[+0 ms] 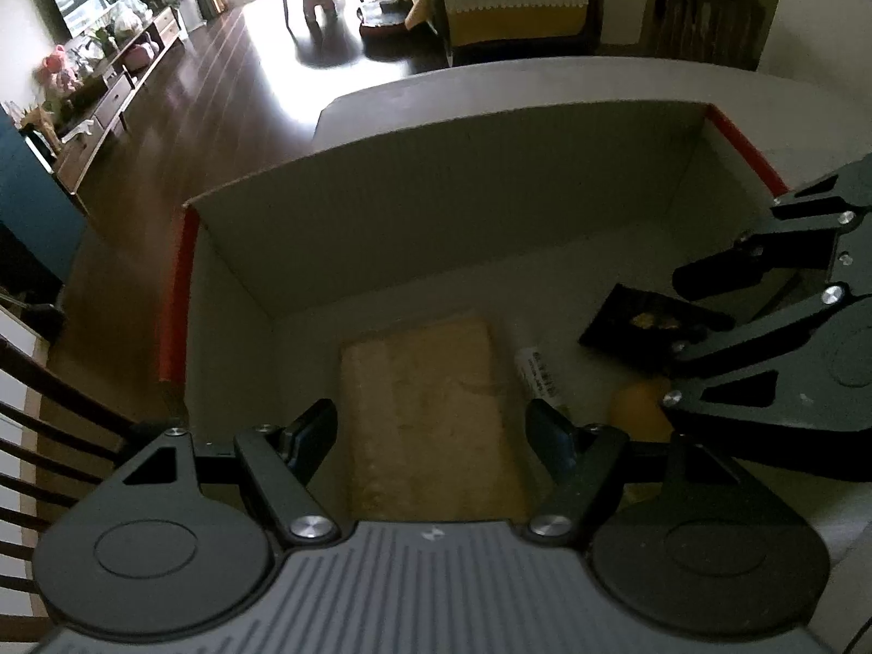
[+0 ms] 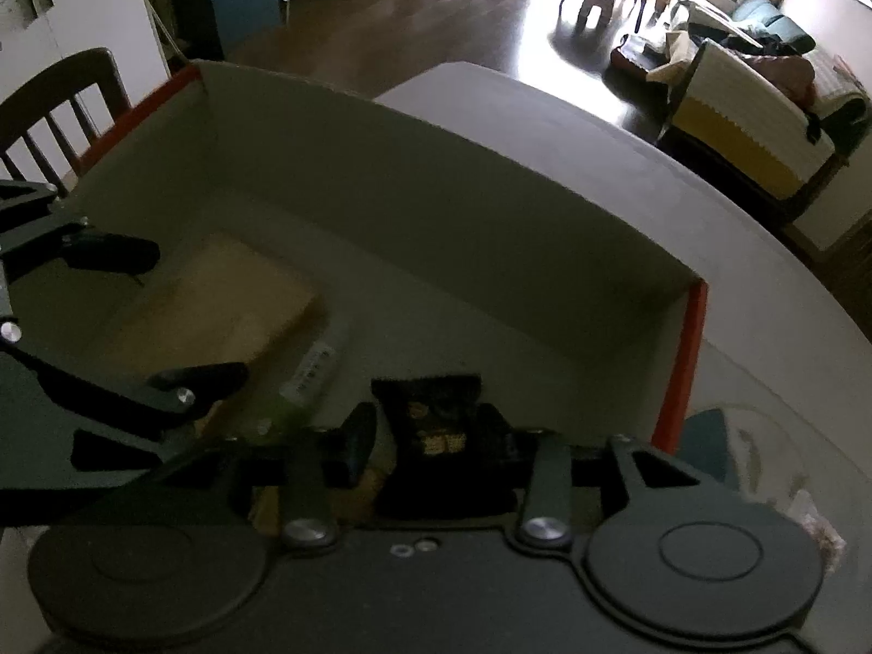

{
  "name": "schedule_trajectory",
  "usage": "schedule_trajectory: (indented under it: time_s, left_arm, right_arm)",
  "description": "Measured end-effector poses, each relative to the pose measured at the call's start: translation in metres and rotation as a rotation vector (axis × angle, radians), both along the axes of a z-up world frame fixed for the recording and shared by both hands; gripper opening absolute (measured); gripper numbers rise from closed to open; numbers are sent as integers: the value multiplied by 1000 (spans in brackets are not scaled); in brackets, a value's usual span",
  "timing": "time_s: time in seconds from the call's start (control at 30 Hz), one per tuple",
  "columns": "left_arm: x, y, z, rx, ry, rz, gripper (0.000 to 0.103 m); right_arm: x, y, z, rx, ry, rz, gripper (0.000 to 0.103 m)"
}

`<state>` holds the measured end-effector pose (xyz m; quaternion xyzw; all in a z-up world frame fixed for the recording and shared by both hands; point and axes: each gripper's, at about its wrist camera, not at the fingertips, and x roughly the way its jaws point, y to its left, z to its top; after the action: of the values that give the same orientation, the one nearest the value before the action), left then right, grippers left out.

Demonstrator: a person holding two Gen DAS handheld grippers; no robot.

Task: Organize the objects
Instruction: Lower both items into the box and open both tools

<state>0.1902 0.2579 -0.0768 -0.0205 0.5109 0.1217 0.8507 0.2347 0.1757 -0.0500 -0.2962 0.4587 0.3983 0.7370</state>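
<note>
A: Landmark: the open cardboard box with pale inner walls and red-taped corner edges [image 1: 436,185], on a pale round table [image 1: 545,76]. Contents?

B: On the box floor, a flat tan rectangular slab, rough and fibrous-looking [image 1: 430,409], lies toward the left wall. Just right of it, a narrow strip with a white printed label [image 1: 537,376]; material unclear. Further right, a black glossy sachet with a gold print [image 1: 648,327], crinkled at its top edge. Below the sachet, a rounded yellow thing [image 1: 637,414], half hidden.

A: Left gripper?

B: The left gripper [image 1: 430,436] hangs over the slab, its black fingers spread wider than the slab and not visibly touching it. Released.

A: Right gripper?

B: The right gripper [image 2: 430,436] sits low inside the box near the right wall. Its fingers stand on either side of the black sachet; dim and blurred, so I cannot tell whether they pinch it.

A: Room to move?

B: The far half of the box floor is bare up to the back wall. The two grippers are near each other; the right-hand red edge is just beside the right gripper.
</note>
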Motion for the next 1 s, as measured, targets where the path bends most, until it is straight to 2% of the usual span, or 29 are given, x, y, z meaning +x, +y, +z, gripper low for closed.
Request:
schedule_trajectory:
  time_s: [0.37, 0.6, 0.87, 1.0]
  left_arm:
    - [-22, 0, 34, -27, -88, 45, 76]
    - [-37, -10, 60, -32, -153, 23, 76]
    - [-55, -34, 85, -52, -211, -28, 76]
    - [-64, -50, 93, -70, -237, -40, 77]
  right_arm:
    - [-7, -29, 36, 94, 11, -2, 55]
    - [-20, -57, 63, 163, 2, 11, 62]
    - [-35, -97, 89, 233, -12, 7, 64]
    - [-42, -120, 101, 280, -11, -9, 71]
